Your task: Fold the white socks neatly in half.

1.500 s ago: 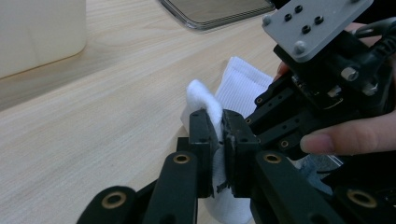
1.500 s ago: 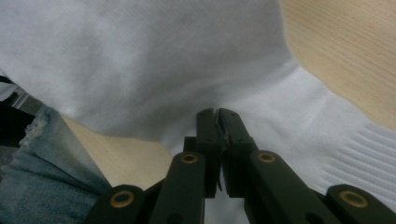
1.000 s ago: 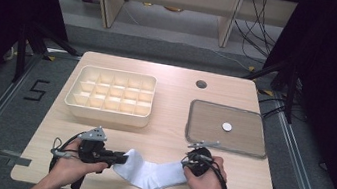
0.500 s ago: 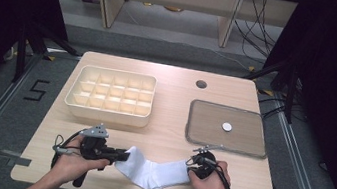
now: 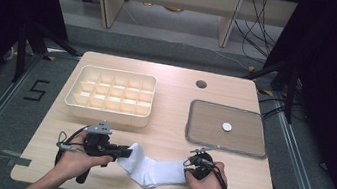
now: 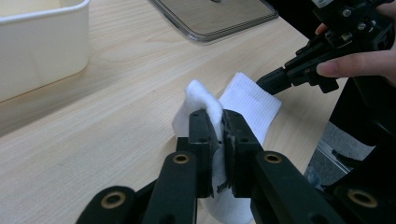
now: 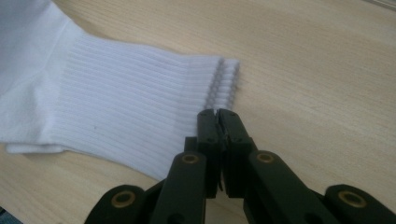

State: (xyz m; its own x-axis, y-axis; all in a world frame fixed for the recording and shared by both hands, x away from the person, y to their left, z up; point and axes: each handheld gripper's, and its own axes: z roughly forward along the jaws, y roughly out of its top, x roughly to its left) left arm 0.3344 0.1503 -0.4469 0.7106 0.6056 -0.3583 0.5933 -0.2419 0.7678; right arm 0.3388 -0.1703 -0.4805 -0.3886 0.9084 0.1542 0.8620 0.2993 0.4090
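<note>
A white sock [image 5: 155, 169] lies flat near the front edge of the table [image 5: 178, 83], stretched between both grippers; it looks light, soft and limp, likely to sag and fold unless held at both ends; the left gripper [image 6: 219, 135] has its jaws pressed together, pinching the toe end; the right gripper [image 7: 218, 122] has its jaws closed at the ribbed cuff edge, apparently nipping it.

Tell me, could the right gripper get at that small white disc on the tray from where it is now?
Probably yes: bare table lies between the right gripper and the tray holding the disc, but its jaws are pinching the sock's cuff.
</note>
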